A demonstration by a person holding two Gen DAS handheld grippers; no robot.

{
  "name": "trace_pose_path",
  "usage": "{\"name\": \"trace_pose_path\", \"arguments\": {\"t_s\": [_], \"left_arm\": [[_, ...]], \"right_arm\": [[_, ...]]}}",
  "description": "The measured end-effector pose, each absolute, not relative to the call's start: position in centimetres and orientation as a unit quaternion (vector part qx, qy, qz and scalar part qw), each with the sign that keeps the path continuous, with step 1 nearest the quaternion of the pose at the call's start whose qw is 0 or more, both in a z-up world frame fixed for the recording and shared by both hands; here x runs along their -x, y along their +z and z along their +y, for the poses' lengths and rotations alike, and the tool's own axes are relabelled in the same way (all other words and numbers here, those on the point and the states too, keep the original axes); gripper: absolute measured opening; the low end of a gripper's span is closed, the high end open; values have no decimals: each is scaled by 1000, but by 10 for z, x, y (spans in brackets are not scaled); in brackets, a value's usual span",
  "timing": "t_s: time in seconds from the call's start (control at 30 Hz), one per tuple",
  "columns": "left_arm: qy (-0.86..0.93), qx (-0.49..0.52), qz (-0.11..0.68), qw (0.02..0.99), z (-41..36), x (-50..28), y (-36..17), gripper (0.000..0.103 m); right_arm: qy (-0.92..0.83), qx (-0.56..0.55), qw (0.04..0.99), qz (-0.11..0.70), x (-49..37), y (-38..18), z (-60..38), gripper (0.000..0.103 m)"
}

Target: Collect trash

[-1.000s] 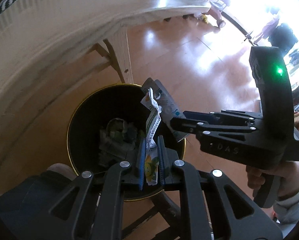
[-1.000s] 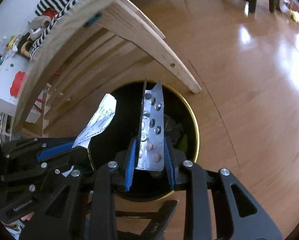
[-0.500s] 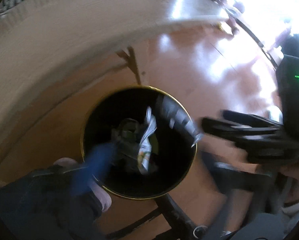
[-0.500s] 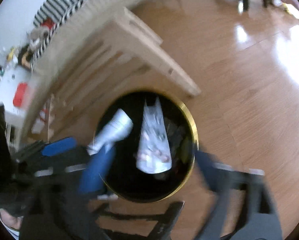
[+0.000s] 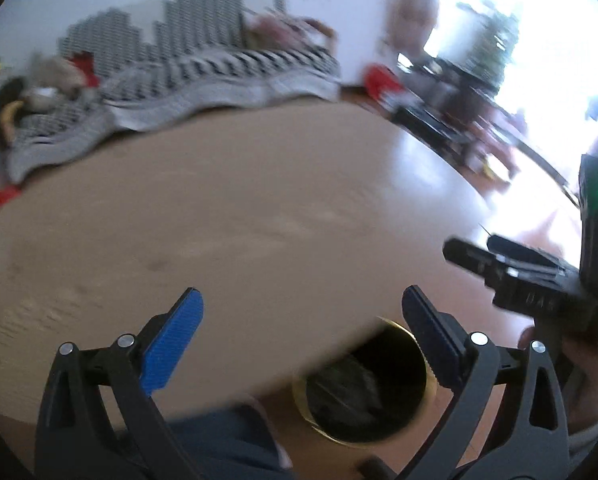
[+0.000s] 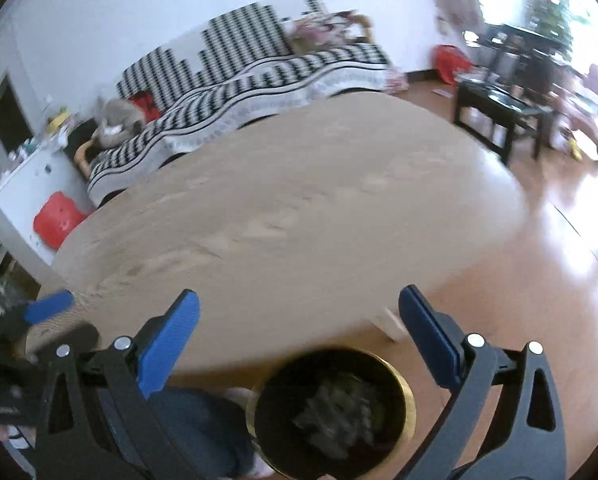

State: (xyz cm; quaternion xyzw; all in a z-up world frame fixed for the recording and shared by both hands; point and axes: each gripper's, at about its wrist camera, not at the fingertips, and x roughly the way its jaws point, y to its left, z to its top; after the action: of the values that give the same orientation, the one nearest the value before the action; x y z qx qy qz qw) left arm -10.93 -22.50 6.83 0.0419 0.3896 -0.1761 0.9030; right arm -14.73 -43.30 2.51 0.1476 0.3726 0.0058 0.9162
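Left wrist view: the left tool [image 5: 301, 332] gapes wide and empty, its wrapper gone since a second ago, dropped into the bin [image 5: 365, 384] just below it under the counter [image 5: 239, 220]. Right wrist view: the right tool [image 6: 299, 334] likewise stands wide and empty, its blister pack now among the trash [image 6: 335, 412] below; the counter looks bare, so collecting seems done.

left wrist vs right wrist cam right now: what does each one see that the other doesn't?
Only left wrist: the right gripper from the side, with its green light and the hand holding it.

Only right wrist: the white cabinet, the black side table, and the whole bin rim.

Both: the round wooden table, the gold-rimmed bin with trash inside, the striped sofa, and each camera's own jaws wide open with nothing between them.
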Motion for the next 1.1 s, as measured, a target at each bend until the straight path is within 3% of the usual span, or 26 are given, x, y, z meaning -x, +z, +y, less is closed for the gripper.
{"name": "trace_pose_path", "arguments": {"t_s": [0.43, 0.57, 0.67, 1.1], "left_arm": [[40, -6, 417, 908, -46, -27, 21, 97], [47, 16, 386, 921, -25, -36, 11, 97], [43, 26, 409, 911, -23, -41, 1, 96], [53, -3, 401, 914, -19, -41, -5, 97]], "right_arm": [[45, -59, 921, 382, -16, 8, -218, 96], [31, -8, 926, 376, -22, -10, -195, 96], [20, 17, 929, 370, -24, -15, -194, 96], [16, -17, 932, 363, -22, -20, -213, 96]]}}
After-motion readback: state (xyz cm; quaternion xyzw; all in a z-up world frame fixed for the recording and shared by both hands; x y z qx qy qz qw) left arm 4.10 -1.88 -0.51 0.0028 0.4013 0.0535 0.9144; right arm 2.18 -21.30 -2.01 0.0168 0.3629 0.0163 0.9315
